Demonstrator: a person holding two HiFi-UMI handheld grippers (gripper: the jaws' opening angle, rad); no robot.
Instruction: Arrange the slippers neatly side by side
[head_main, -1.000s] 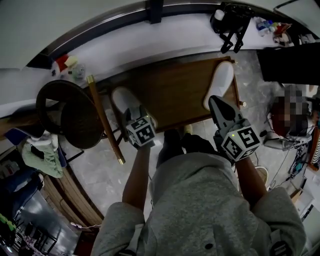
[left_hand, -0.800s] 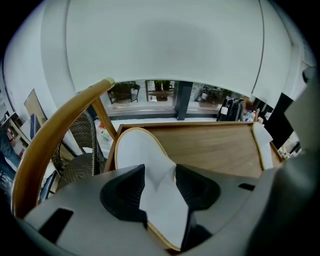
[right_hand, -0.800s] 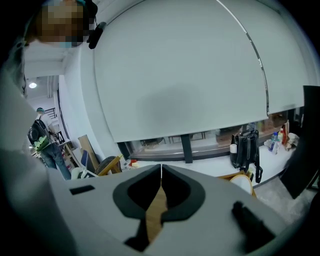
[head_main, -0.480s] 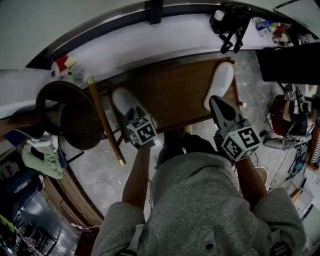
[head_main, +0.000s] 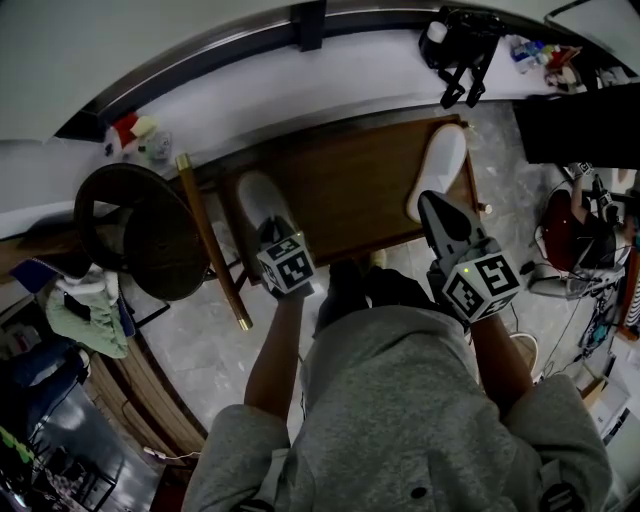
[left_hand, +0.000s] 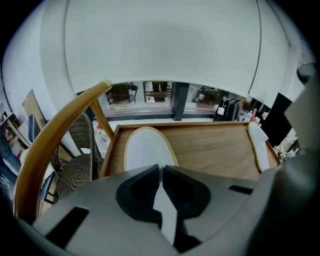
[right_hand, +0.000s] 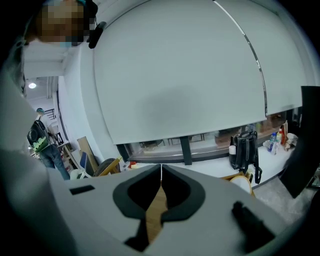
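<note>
Slippage is my worry: my left gripper's (head_main: 270, 231) jaws have just been closing and now pinch the near heel edge of the left slipper (head_main: 257, 199) at the wooden table's (head_main: 350, 180) left side, a thin bite. Dragged toward the right slipper (head_main: 440, 165), well apart at the right edge, it could pull free or twist askew. My right gripper (head_main: 430, 204) hangs clenched, empty.

A cluttered workroom: tangled cables (head_main: 578, 318), backpack (head_main: 462, 45) on the sill (head_main: 330, 75), wicker chair (head_main: 140, 230).
</note>
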